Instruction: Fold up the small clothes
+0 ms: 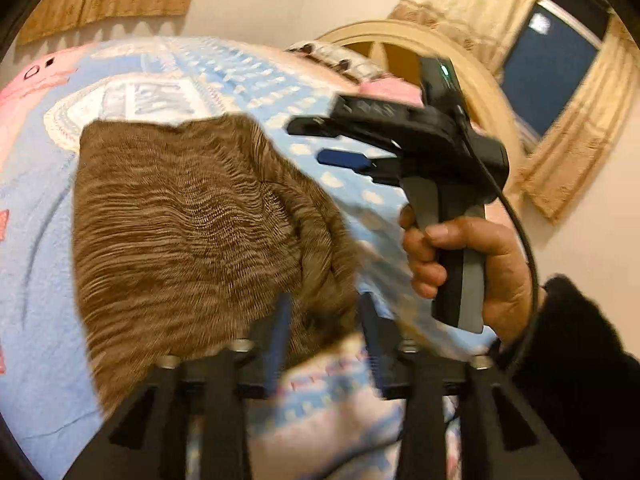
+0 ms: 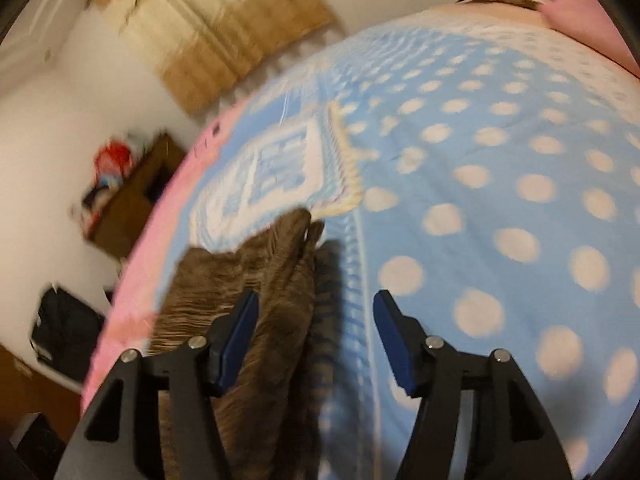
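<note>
The brown ribbed garment (image 1: 188, 224) lay on the blue polka-dot bedspread (image 2: 480, 184), spread mostly flat with one edge bunched into folds.

Left gripper (image 1: 326, 338): the jaws stood apart at a moderate width. The bunched edge of the garment extended into the gap between the two blue fingertips (image 1: 280, 340), and the main body of the cloth spread ahead of the gripper and to its left. Motion blur prevented confirming whether the pads pressed the fabric; no closed grip was visible.

Right gripper (image 2: 316, 336): the jaws stood wide apart, holding nothing. A folded ridge of the garment ran forward from beneath the gripper through the left part of the gap, just beside the left blue pad (image 2: 240, 340); contact with that pad could not be determined. The right pad stood over bare bedspread, apart from the cloth.

In the left wrist view, the right gripper appeared ahead and to the right of the left gripper, raised above the bedspread, its handle gripped by the person's right hand (image 1: 468, 268). A black cable (image 1: 516, 216) ran from that device down past the hand.

A rounded wooden headboard (image 1: 440, 44) and beige curtains (image 1: 580, 140) stood beyond the bed.
</note>
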`<action>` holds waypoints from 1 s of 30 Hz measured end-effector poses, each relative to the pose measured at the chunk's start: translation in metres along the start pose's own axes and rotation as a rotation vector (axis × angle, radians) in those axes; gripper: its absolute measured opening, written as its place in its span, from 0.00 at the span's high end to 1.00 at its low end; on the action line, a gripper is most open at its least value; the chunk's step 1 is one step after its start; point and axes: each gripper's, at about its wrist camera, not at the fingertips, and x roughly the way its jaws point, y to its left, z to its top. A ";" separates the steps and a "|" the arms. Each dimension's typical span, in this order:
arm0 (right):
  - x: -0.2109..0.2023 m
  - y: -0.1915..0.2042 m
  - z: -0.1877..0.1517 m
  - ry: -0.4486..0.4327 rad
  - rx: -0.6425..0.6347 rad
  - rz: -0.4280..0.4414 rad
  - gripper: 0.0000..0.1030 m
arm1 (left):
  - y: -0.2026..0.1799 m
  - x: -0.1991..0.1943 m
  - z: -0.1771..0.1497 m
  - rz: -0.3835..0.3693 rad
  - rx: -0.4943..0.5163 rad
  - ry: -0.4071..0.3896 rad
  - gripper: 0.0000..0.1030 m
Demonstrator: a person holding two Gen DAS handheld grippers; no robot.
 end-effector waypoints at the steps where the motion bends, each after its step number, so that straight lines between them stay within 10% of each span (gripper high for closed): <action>1: -0.015 0.006 -0.008 -0.003 -0.012 0.006 0.38 | -0.001 -0.013 -0.005 -0.013 0.019 -0.018 0.46; 13: -0.059 0.024 -0.103 0.008 -0.053 -0.074 0.40 | 0.041 -0.047 -0.010 0.189 -0.148 -0.136 0.44; 15: -0.048 0.024 -0.103 0.015 -0.054 -0.094 0.90 | 0.034 -0.037 0.002 0.244 -0.117 -0.158 0.44; 19: -0.029 0.020 -0.103 0.052 -0.031 -0.084 0.88 | 0.046 -0.007 -0.004 0.412 -0.129 -0.096 0.44; 25: -0.027 0.000 -0.107 0.134 0.047 -0.048 0.85 | 0.063 -0.012 -0.037 0.412 -0.159 -0.073 0.43; 30: -0.055 0.011 -0.080 -0.008 0.017 -0.053 0.54 | 0.056 -0.026 -0.015 0.406 -0.156 -0.096 0.43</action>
